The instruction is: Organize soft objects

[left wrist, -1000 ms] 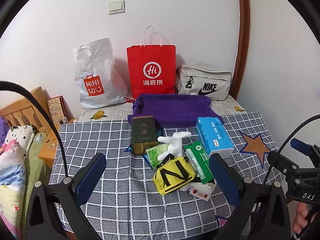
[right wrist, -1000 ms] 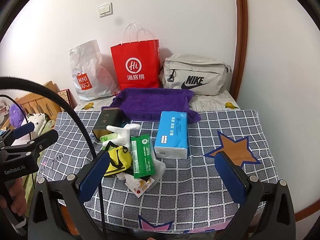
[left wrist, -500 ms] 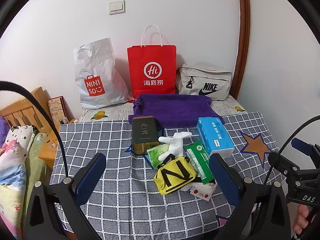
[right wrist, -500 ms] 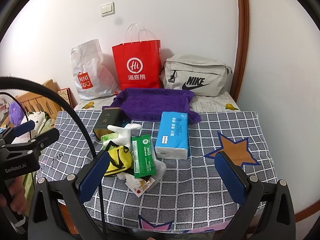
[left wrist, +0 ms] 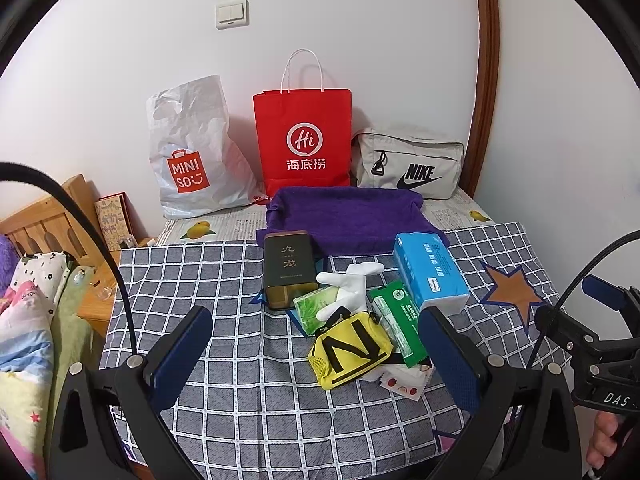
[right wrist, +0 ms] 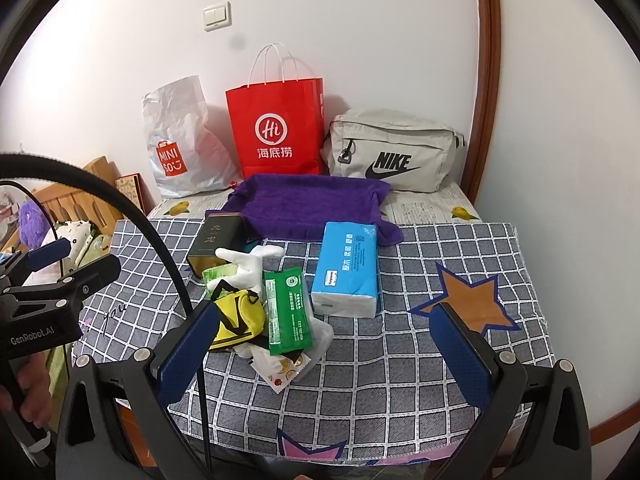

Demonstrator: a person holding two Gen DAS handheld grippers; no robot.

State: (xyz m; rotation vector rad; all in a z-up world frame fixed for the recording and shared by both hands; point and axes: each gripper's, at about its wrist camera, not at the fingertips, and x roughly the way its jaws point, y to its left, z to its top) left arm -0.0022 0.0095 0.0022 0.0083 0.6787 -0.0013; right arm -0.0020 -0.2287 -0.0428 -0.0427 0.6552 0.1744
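Grey-and-white checked cloth point(left wrist: 224, 280) covers the table, and both tools hover above its near edge with nothing between their blue pads. At the far left a white plastic shopping bag point(left wrist: 192, 156) leans against the wall, with a red paper bag point(left wrist: 304, 136) upright beside it and a pale zip pouch point(left wrist: 408, 164) lying further right. Just in front of them a purple towel point(left wrist: 344, 216) lies spread out flat. The clutter to be sorted sits mid-table: a dark tin point(left wrist: 289, 268) lying flat on the left, then a small green packet point(left wrist: 314, 306) under a white glove point(left wrist: 348, 284), a yellow pouch point(left wrist: 350, 350) nearest the camera, a green tissue pack point(left wrist: 398, 326) touching it, a crumpled fruit-printed wrapper point(left wrist: 404, 380) below, and a blue tissue pack point(left wrist: 430, 272) on the right, its far end against the towel. The left gripper point(left wrist: 316, 364) is spread wide and empty; the right gripper point(right wrist: 324, 354) is likewise spread wide and empty, framing the same pile from the right.
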